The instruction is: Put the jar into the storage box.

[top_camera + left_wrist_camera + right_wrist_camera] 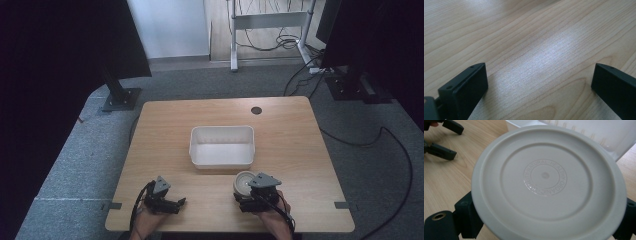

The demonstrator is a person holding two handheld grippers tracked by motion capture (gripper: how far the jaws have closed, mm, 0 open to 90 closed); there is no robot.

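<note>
White round lid [549, 182] sits clamped between jaws of your right hand-held gripper [248, 192], near front edge of wooden worktop [290, 130], just in front of white tub [222, 146]. Embossed ring text on lid faces camera. Your left hand-held gripper [539, 82] rests low over bare worktop, jaws wide apart, holding nothing, well apart from lid.

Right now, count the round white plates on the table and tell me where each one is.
1. The round white plate sits between the right gripper jaws, at the table's near edge, just in front of the white bin, whose inside looks empty.
</note>
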